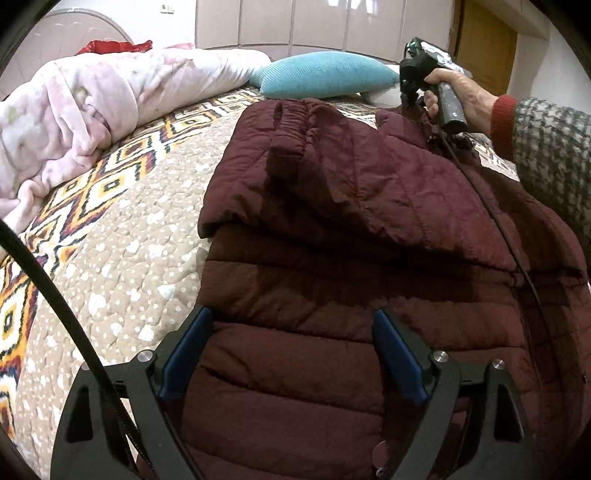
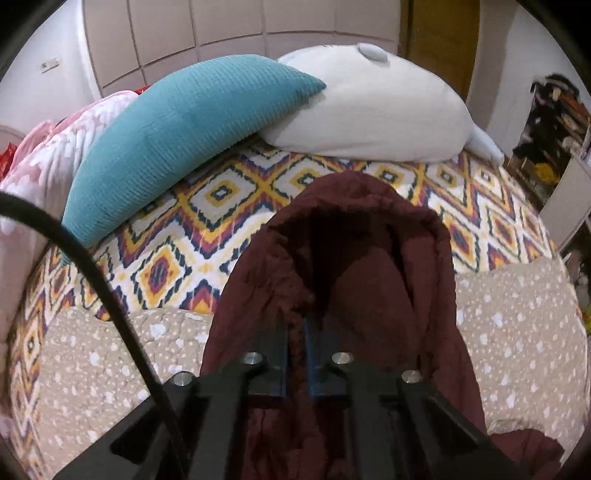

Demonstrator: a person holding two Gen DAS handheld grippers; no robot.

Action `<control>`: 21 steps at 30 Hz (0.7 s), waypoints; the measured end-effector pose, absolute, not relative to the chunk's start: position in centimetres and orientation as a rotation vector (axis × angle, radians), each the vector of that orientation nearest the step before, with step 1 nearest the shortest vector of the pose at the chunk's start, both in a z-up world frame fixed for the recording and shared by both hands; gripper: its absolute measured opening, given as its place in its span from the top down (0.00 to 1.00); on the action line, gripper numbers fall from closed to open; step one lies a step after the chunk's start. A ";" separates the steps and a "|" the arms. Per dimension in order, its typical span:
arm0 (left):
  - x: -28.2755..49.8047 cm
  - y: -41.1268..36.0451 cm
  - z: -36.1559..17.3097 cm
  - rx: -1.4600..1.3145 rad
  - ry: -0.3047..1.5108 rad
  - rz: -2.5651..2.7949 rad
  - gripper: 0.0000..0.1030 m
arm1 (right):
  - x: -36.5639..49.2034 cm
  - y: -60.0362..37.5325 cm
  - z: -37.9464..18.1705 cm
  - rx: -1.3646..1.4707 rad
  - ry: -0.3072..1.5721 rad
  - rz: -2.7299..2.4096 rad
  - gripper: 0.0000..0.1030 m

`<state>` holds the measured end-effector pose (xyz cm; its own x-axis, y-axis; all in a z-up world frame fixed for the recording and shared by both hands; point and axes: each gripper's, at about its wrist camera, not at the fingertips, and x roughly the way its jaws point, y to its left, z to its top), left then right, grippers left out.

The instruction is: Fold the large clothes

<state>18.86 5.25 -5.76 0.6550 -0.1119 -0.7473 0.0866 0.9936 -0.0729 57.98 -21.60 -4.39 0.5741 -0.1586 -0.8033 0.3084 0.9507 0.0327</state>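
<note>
The jacket [image 1: 332,206] is maroon quilted cloth, puffy, with a faint sheen and stitched seams. Under it the bedspread [image 1: 122,236] is matt quilted fabric, dimpled, part beige with pale specks, part printed with diamonds. The blanket [image 1: 66,122] at the upper left looks like soft pink fleece. The teal pillow [image 2: 177,136] has a ribbed knit texture; the white pillow [image 2: 373,110] beside it is smooth cloth. The left gripper [image 1: 291,350] is matt black plastic with shiny metal screw heads and blue rubbery-looking fingers [image 1: 399,358]. The wardrobe doors [image 1: 295,22] are glossy.
</note>
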 end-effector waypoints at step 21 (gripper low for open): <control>18.6 9.9 -4.8 -0.283 0.836 -0.120 0.13 | 19.0 -10.9 0.2 0.215 0.997 0.024 0.93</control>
